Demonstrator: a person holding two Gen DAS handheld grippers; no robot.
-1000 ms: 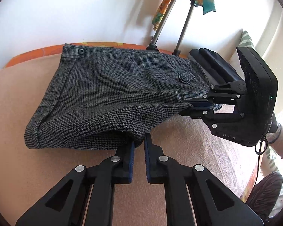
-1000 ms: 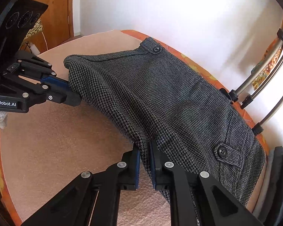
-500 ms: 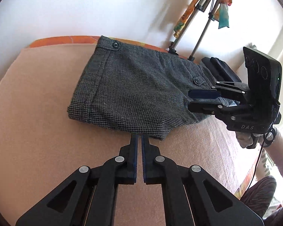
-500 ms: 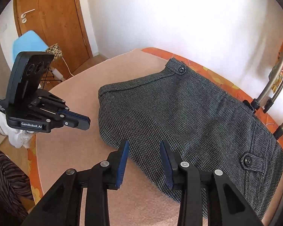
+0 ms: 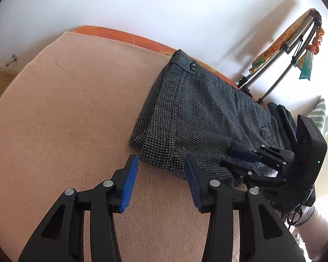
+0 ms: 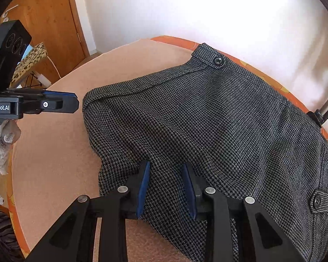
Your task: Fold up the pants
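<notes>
Fingers (image 5: 130,183) of our left gripper (image 5: 161,182) and right gripper (image 6: 166,188) stand wide, holding nothing; we judge them released because the folded pants (image 6: 207,120) lie centre-right on the bed (image 5: 65,120).

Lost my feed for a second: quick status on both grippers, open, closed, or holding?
Left gripper: open, holding nothing, at the edge of the folded pants.
Right gripper: open, holding nothing, jaws over the pants.

Bright daylight enters from the right of the left wrist view. The wall (image 6: 207,6) beyond the fingers is overexposed, and a drying rack (image 5: 282,52) casts soft shadows on it. Focus is sharp; fisheye curvature and dark vignetting bound both views.
</notes>
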